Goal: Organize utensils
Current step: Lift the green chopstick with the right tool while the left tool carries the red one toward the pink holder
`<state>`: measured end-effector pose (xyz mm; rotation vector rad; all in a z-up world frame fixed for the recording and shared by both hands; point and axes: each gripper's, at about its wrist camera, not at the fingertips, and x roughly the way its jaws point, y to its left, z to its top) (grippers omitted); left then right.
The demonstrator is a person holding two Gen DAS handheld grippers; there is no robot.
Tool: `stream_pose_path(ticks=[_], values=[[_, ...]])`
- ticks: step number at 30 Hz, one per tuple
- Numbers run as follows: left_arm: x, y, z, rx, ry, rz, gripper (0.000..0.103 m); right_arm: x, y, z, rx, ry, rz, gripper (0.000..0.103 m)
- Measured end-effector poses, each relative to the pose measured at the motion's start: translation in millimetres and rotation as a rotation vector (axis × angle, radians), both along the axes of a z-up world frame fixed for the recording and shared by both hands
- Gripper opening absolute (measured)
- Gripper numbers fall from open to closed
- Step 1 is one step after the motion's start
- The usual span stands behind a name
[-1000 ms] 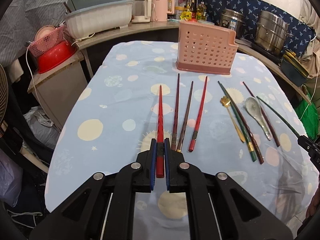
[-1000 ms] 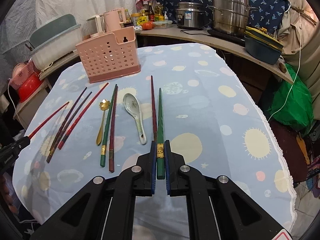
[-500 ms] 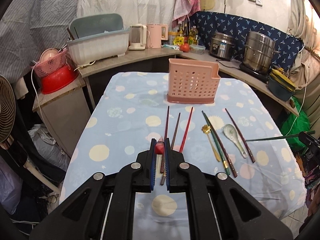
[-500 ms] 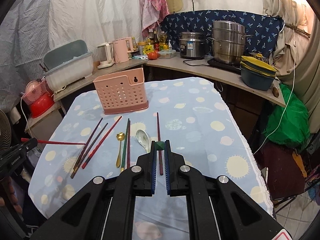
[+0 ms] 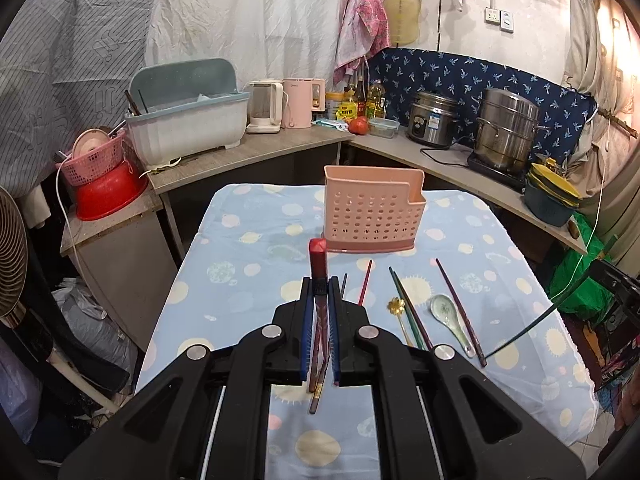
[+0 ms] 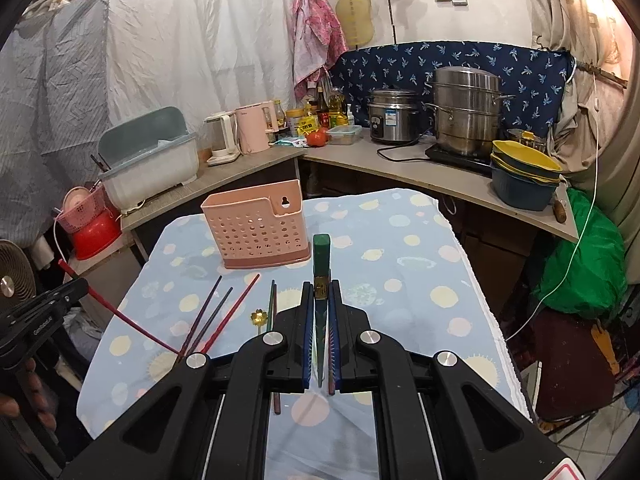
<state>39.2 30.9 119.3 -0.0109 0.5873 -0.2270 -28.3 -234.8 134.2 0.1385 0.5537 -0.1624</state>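
Note:
My left gripper [image 5: 319,292] is shut on a red chopstick [image 5: 318,258], held high above the table with its thick end up. My right gripper [image 6: 321,292] is shut on a green chopstick [image 6: 321,256], also lifted. A pink perforated utensil holder [image 5: 374,214] stands at the far middle of the table; it also shows in the right wrist view [image 6: 258,226]. On the cloth lie several chopsticks [image 5: 412,312], a gold spoon [image 5: 397,306] and a ceramic spoon [image 5: 446,310]. The right gripper with its green chopstick [image 5: 560,304] shows at the left view's right edge.
The table [image 5: 248,272] has a blue dotted cloth. A counter behind holds a dish rack [image 5: 186,120], kettles [image 5: 264,106], a rice cooker [image 5: 434,120] and a steamer pot [image 5: 508,128]. A red basin [image 5: 106,196] and a fan [image 5: 12,240] stand left; a green bag [image 6: 580,256] lies right.
Both grippers have lifted their chopsticks off the cloth and pulled up and back from the table. The chopsticks now point down, thick ends up.

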Motion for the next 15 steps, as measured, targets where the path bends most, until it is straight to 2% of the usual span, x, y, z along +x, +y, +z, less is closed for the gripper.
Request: stream_pose_path(ticks=[8, 15], values=[[26, -8, 22, -0.006, -0.018, -0.013, 0.007, 29, -1, 26, 0.009, -0.024, 0.029, 0.007], [68, -18, 56, -0.020, -0.052, -0.035, 0.007, 79, -1, 60, -0.010, -0.068, 0.049, 0.007]])
